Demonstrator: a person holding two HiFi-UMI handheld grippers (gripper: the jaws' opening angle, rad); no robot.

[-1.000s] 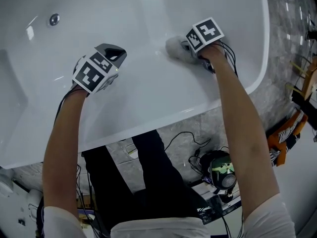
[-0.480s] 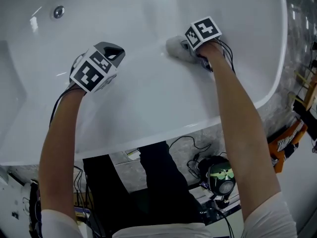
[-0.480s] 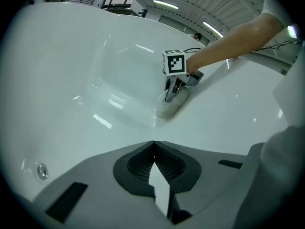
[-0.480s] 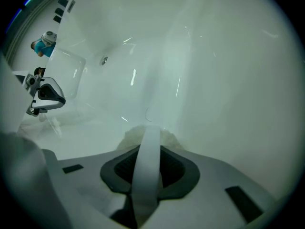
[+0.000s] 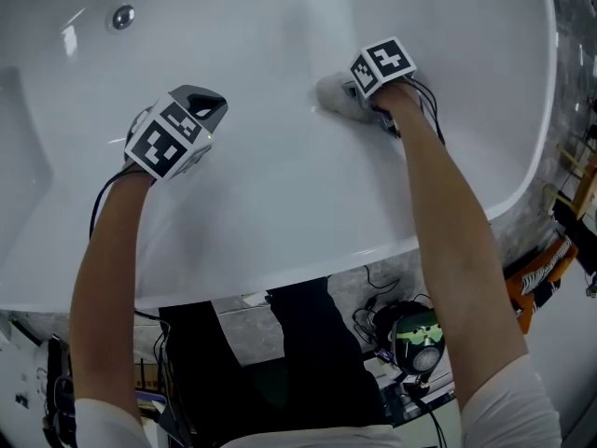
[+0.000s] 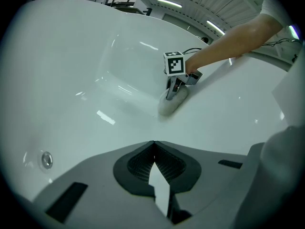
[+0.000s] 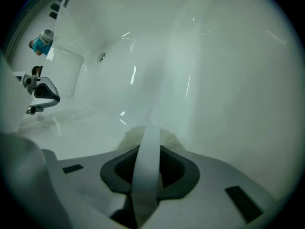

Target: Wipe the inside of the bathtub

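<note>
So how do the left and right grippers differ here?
The left gripper is shut on nothing; the right gripper is shut on the white strap of the wiping pad. The right holds the pad against the bathtub wall; the left is apart from the pad. Both are inside the tub.

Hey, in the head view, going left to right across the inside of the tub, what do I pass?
Round metal fitting → left tool, shut and empty → wiping pad → right tool, clamped on that pad → right rim of the bathtub.
</note>
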